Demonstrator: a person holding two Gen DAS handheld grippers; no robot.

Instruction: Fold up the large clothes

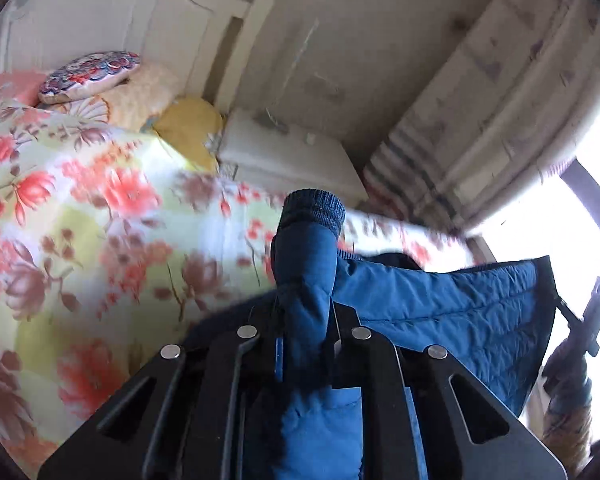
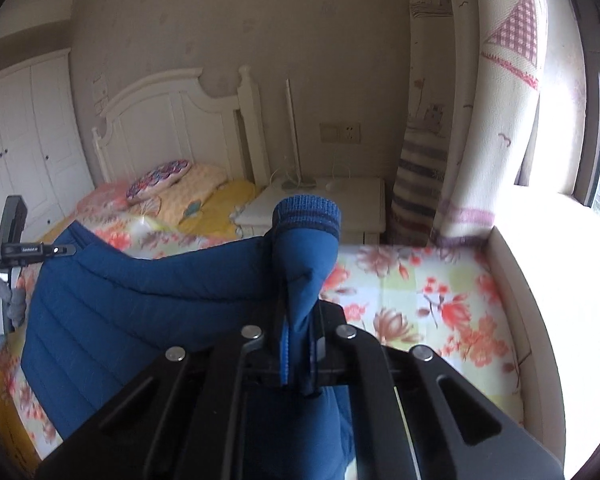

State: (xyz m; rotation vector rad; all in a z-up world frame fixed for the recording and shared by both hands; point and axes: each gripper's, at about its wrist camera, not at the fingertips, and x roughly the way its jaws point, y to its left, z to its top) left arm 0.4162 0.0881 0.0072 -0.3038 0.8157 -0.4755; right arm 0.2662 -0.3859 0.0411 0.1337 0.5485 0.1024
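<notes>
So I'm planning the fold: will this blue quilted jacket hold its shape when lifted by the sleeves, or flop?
Probably flop: the blue quilted jacket sags between the left gripper and right gripper, each pinching a sleeve near its ribbed cuff. The padding looks puffy, so likely light for its bulk. The smooth shell may slip on the floral bedspread.

Both wrist views close over jacket [image 1: 452, 312], sharing bed [image 2: 440, 280].
</notes>
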